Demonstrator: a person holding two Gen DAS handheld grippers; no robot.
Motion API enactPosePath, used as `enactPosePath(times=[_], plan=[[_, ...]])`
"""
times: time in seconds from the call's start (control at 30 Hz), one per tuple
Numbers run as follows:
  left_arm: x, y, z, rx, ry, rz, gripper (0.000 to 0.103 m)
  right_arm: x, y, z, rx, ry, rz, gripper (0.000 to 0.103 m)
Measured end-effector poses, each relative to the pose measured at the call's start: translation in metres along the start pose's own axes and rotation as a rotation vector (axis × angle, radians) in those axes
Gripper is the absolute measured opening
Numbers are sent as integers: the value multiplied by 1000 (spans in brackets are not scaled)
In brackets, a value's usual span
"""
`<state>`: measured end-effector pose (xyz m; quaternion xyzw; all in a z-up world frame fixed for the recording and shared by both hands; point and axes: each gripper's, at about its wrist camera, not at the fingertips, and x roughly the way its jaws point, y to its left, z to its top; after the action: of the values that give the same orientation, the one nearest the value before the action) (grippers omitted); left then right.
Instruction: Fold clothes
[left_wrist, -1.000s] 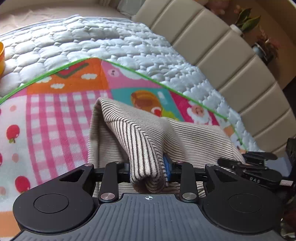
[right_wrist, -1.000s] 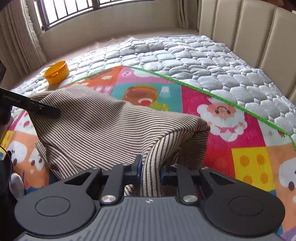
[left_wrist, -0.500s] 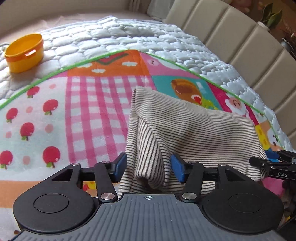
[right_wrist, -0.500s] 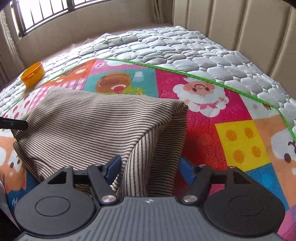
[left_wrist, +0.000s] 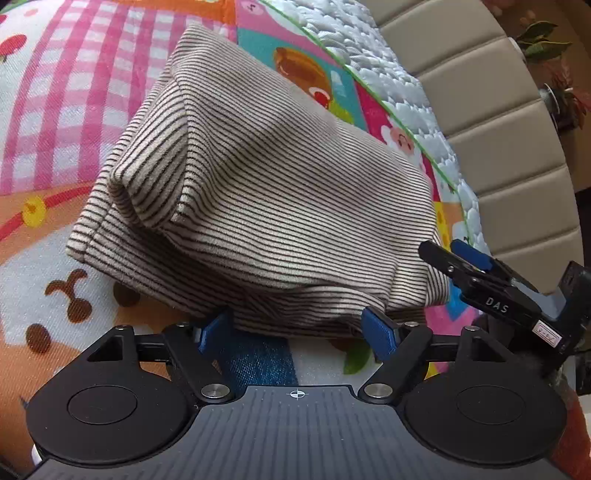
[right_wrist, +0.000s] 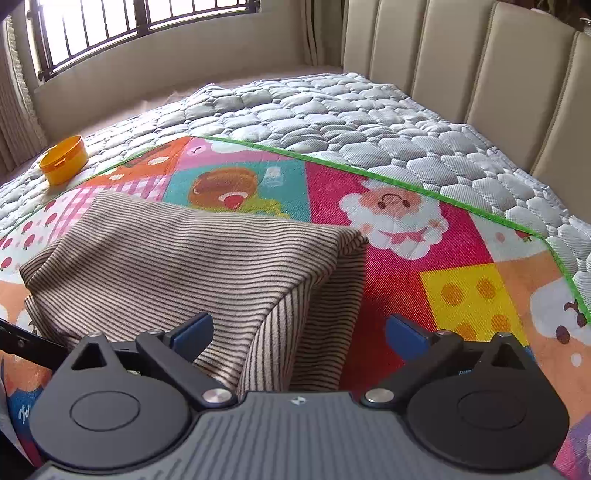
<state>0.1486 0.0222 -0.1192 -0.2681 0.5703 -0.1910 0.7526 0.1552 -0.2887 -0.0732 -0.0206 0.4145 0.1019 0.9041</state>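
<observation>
**Both grippers letting go of the folded striped garment**

The left gripper has its jaws apart and opening. Its blue pads stand either side of the near hem of the striped garment, whose edge sags between them; the pads are not pressing on it. From this gripper, the garment spreads toward 12 o'clock as a loose folded bundle, with a rolled fold at about 10 o'clock.

The right gripper is also wide apart and opening. A corner ridge of the same striped garment lies between its blue pads, nearer the left-hand pad, with a clear gap to the other one. In the left wrist view, the right gripper shows at 3 o'clock, just beside the garment's edge.

The garment rests on a colourful cartoon play mat, which lies on a grey quilted cover. At 10 o'clock in the right wrist view, an orange container sits on the quilt, well apart from the garment. A beige padded headboard rises at 1 o'clock, and a barred window at 11 o'clock.
</observation>
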Motion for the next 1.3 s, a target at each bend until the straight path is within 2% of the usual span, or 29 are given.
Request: enactPosePath(times=[0.13, 0.27, 0.33, 0.43, 0.57, 0.63, 0.7, 0.83, 0.93, 1.0, 1.13, 1.23, 1.3], plan=[[3, 10, 13, -66, -45, -24, 72, 4, -10, 7, 84, -22, -20, 103], [5, 21, 28, -109, -91, -1, 53, 19, -16, 12, 128, 6, -47, 103], [4, 23, 36, -93, -123, 13, 49, 29, -14, 9, 94, 58, -69, 103], [-2, 21, 50, -30, -213, 80, 48, 41, -4, -2, 15, 144, -44, 103], [-2, 22, 65, 16, -307, 136, 48, 37, 19, -8, -82, 169, 50, 103], [0, 22, 68, 24, -331, 143, 49, 29, 36, -10, -180, 131, 38, 103], [-1, 21, 67, 25, -336, 144, 53, 17, 45, -7, -236, 62, 22, 103], [-12, 14, 55, -15, -309, 95, 71, -4, 22, 12, -82, -55, 36, 103], [-17, 10, 46, -62, -277, 38, 79, -2, -4, 21, 38, -90, -36, 103], [-13, 8, 42, -112, -240, -20, 82, 8, -18, 24, 49, -82, -102, 103], [5, 7, 38, -140, -178, -45, 82, 35, -39, 30, 31, -53, -208, 103], [10, 8, 40, -120, -174, -37, 78, 56, -48, 37, 41, -44, -216, 103], [12, 10, 43, -113, -175, -36, 67, 69, -46, 37, 11, -25, -213, 103]])
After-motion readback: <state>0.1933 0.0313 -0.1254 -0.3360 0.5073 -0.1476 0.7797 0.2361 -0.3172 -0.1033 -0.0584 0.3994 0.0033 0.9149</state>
